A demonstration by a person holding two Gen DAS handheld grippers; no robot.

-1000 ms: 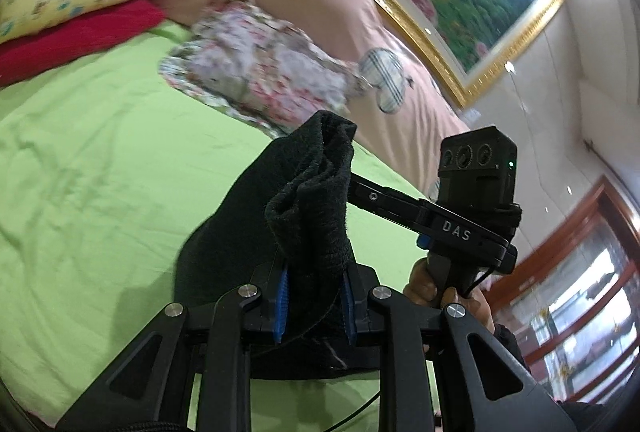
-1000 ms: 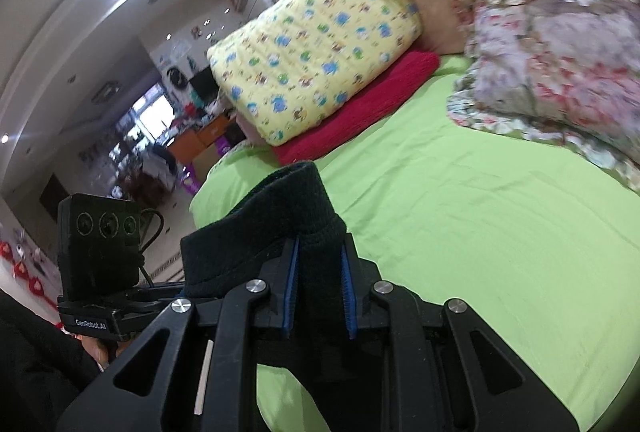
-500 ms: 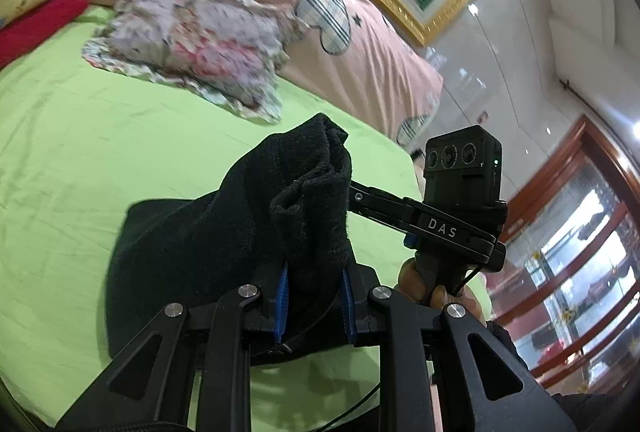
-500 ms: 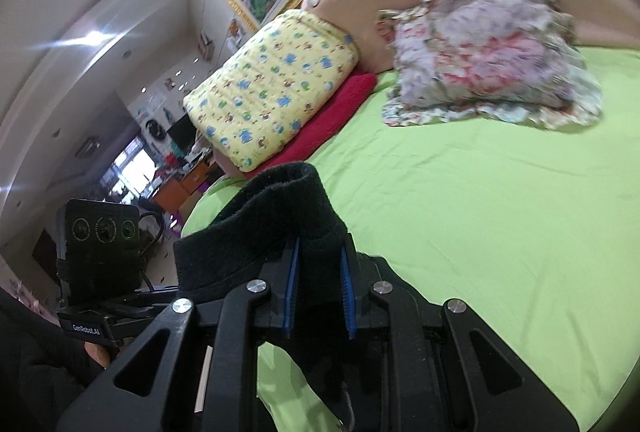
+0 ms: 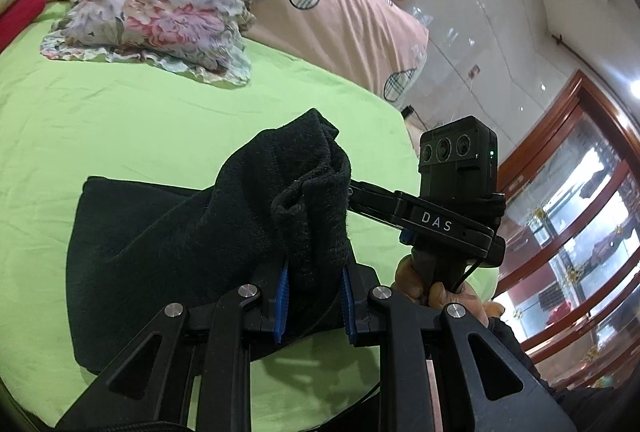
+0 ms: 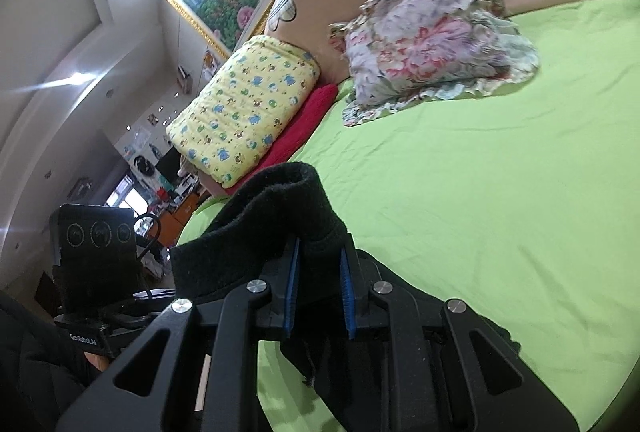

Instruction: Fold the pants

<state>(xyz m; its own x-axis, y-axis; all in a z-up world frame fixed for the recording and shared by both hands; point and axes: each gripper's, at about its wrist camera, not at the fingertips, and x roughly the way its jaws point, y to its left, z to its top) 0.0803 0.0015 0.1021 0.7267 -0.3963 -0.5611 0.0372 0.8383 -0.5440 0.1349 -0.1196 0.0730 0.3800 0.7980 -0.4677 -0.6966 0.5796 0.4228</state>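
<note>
The black pants (image 5: 168,252) are mid-fold: part of the cloth lies flat on the green sheet (image 5: 120,120) at the near edge of the bed, while a bunched end is lifted off it, pinched from both sides. The left gripper (image 5: 314,296) is clamped on a thick wad of the fabric, and the right gripper (image 6: 318,288) is likewise closed on a rolled black edge, so both hold the raised end together. I'd judge the fold about half made: the lifted end has yet to be laid down over the flat part and smoothed, and how many folds are already in the flat part I cannot tell. Compared with a second ago, both cameras have swung round; the flowered pillow (image 5: 160,16) and the pink headboard cover (image 5: 340,4) at the far side now sit higher and more to the left in the left view, the yellow quilt (image 6: 244,112) has slipped further left in the right view, and more of the flat black cloth shows on the sheet.
</note>
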